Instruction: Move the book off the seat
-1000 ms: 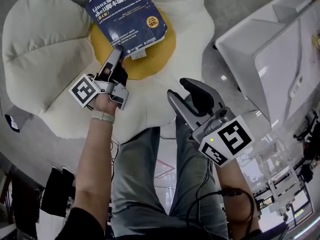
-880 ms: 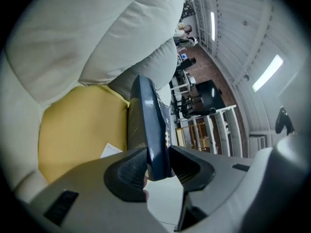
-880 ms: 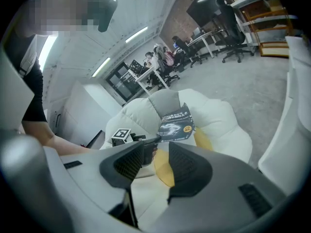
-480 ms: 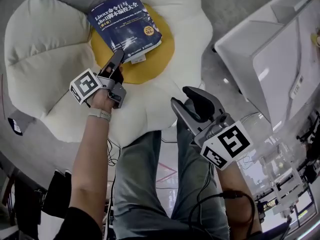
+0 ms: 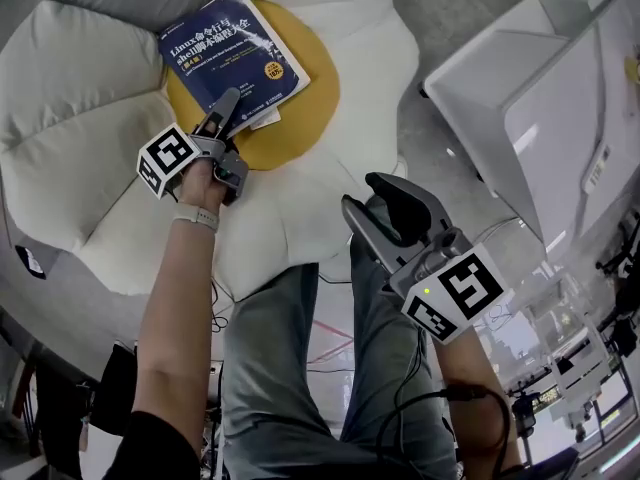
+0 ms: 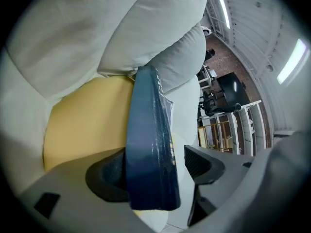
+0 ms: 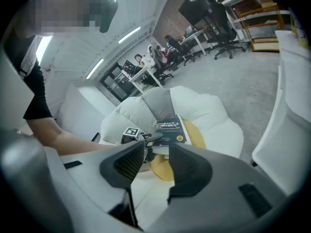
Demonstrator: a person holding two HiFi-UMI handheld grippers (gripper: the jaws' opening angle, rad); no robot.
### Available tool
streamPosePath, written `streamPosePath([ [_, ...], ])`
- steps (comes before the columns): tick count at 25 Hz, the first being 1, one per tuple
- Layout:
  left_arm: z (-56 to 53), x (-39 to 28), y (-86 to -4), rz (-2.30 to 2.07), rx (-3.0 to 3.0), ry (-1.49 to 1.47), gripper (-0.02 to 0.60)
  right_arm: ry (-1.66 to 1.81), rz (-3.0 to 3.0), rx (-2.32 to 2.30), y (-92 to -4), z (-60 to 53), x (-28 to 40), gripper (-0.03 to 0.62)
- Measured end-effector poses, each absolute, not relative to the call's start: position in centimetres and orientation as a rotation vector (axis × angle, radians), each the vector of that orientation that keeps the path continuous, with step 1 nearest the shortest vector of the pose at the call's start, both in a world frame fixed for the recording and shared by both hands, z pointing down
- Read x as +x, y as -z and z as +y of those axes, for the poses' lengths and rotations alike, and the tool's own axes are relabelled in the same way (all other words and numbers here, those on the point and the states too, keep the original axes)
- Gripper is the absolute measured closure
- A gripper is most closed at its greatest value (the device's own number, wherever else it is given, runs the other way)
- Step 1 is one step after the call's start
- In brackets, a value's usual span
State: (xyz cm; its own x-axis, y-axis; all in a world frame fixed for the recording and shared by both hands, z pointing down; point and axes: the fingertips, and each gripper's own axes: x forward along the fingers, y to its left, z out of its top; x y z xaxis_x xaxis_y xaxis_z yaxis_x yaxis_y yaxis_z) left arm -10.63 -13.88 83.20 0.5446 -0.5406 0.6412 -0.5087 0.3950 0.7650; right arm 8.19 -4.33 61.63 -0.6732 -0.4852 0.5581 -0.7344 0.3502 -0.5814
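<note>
- The book (image 5: 232, 50) lay flat on the yellow centre (image 5: 300, 98) of the seat (image 5: 80, 88), a white padded seat w/ petal-like lobes, in the upper left of the head view.
- Cover: dark blue, w/ white title lines across the top (the word "Linux" plus Chinese characters), a small round yellow badge at the right side, and a pale strip along the lower edge.
- In the left gripper view the book (image 6: 148, 149) showed edge-on in the lower centre; the blue cover was glossy, w/ fine creases along the edge.
- L gripper (image 5: 222, 108) was at the book's near edge, upper left of the head view. Its jaws had just been opening and were released; the book's edge stood btw. them, close against one pad, w/ a clear gap to the other.
- R gripper (image 5: 385, 203) hung in the centre-right of the head view, over the person's legs (image 5: 290, 368), well apart from the book. Jaws apart, nothing btw. them.
- In the right gripper view the book (image 7: 170, 130) was small in the centre, beyond the jaw tips.
- A white table (image 5: 530, 98) filled the upper right of the head view.
</note>
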Motion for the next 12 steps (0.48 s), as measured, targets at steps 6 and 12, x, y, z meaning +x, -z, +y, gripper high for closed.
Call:
streamPosePath([
  [6,-15.3,-9.8,-83.2,-1.095,1.228,-0.031,0.356,-1.241,-2.326,1.096,-60.3,-4.6,9.4,0.445],
  [12,-15.0,-10.0,-83.3,-1.066,1.236,-0.028,0.397,-1.249,-2.318,1.111,-61.1,-3.9,9.0,0.445],
])
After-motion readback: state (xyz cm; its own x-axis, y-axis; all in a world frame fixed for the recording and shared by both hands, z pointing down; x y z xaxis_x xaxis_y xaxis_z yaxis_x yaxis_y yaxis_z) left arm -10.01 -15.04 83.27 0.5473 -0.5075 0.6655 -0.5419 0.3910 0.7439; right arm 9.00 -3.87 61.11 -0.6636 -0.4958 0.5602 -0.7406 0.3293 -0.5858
